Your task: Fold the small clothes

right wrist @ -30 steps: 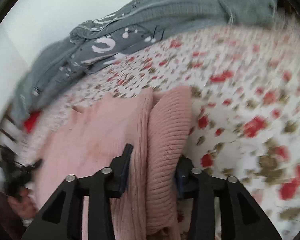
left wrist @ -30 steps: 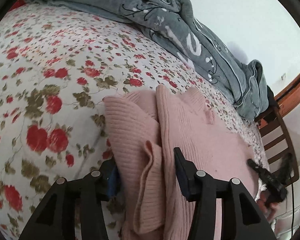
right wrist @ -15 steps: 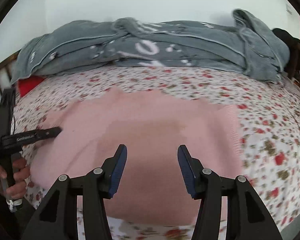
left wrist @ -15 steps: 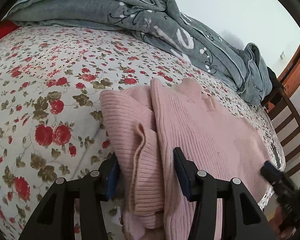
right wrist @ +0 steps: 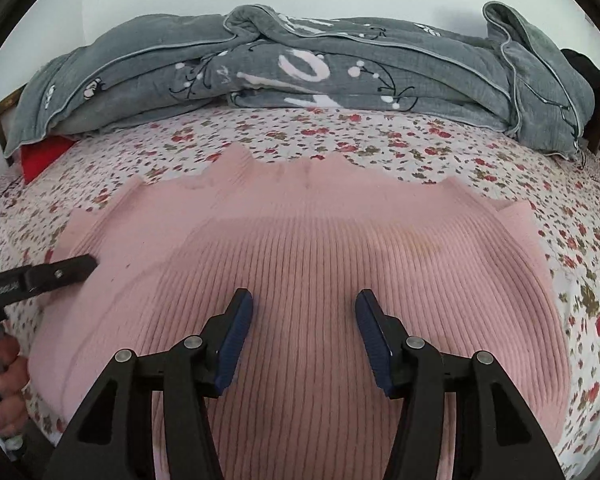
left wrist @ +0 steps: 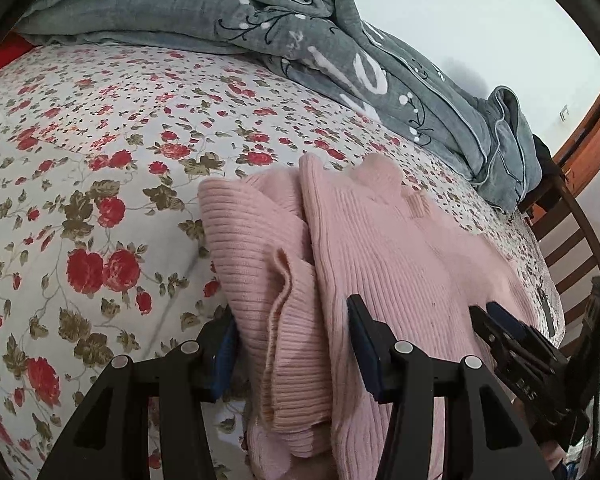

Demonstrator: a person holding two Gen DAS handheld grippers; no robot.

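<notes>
my left gripper (left wrist: 294, 344) has its jaws spread around the sweater's (left wrist: 400, 264) folded sleeve (left wrist: 276, 288), not pinching it. only that view shows the sleeve, at 6 o'clock. my right gripper (right wrist: 304, 336) hangs with jaws apart over the sweater (right wrist: 308, 256), flat on the bed (right wrist: 420, 140); the quilt (right wrist: 300, 68) lies at 12 o'clock.

Pink ribbed sweater (right wrist: 320, 264) spread flat on the floral bedsheet (right wrist: 580, 240), filling the middle. Right gripper (right wrist: 304, 332) at 6 o'clock, fingers wide apart over it, gripping nothing. Left gripper (right wrist: 60, 272) pokes in at 9. Grey quilt (right wrist: 300, 68) bunched at 12.
</notes>
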